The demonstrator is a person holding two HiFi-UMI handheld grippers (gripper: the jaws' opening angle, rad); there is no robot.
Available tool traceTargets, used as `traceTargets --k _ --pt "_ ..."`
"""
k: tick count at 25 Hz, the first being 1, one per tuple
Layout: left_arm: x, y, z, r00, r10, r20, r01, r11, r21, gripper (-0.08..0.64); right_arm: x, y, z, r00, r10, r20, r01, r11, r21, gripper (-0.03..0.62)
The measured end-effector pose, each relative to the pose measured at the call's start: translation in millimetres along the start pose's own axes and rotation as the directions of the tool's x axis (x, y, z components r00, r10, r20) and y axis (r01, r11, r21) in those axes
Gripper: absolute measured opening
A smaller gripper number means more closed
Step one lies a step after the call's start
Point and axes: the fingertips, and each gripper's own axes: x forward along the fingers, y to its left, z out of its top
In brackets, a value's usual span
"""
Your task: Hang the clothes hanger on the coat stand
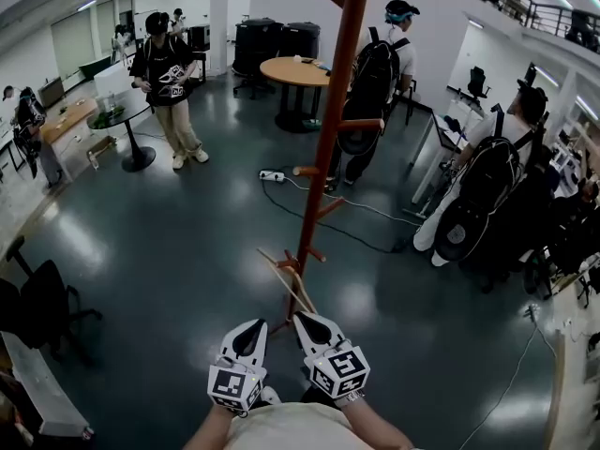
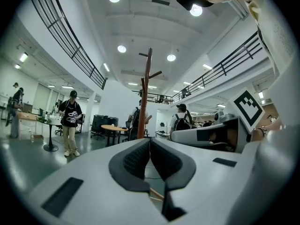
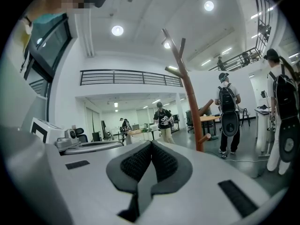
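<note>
Closed fingers are shown on the left gripper (image 1: 255, 326) and right gripper (image 1: 302, 319) at lower centre. The clothes hanger (image 1: 286, 279) slants just above them, before the coat stand (image 1: 329, 129). Whether either gripper holds it cannot be told.

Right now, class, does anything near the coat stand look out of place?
Yes: the wooden hanger sits tilted by the coat stand's lower trunk, on none of its pegs; what supports it is unclear.
</note>
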Motion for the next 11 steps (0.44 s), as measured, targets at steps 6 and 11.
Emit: traceTargets --k 6,11 --pt "-2.3 1.4 7.4 1.0 -0.006 0.012 0.006 1.0 0.003 0.012 -1.1 3.9 0.9 1.0 -0.009 -0.006 0.009 1.0 -0.001 0.018" --pt "-7.4 -0.5 4.9 1.0 -0.004 0.006 0.004 1.0 0.003 0.012 -4.0 5.1 -0.6 1.0 -0.006 -0.006 0.006 1.0 0.008 0.018"
